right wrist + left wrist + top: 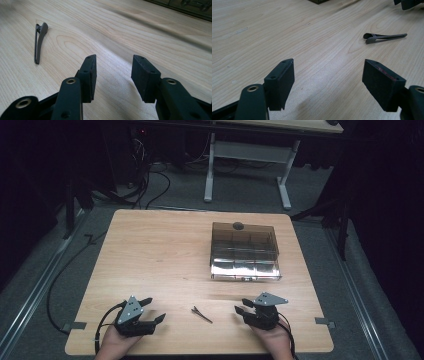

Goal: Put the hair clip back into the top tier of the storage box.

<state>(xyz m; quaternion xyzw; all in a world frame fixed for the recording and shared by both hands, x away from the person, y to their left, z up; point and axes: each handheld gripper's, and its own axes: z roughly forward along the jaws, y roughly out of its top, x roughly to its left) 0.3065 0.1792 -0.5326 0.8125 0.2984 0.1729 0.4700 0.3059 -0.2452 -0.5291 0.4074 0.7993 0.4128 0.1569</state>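
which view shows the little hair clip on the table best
The left gripper view: the hair clip lies side-on and sharp, its pinch end and long prong clear. The right gripper view shows it end-on and foreshortened at the left. In the high view it is a tiny dark sliver between the grippers.

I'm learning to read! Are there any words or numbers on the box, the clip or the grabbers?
None can be read: the clear box, the dark clip, the left gripper, the right gripper and the wooden table show no words, numbers or labels.
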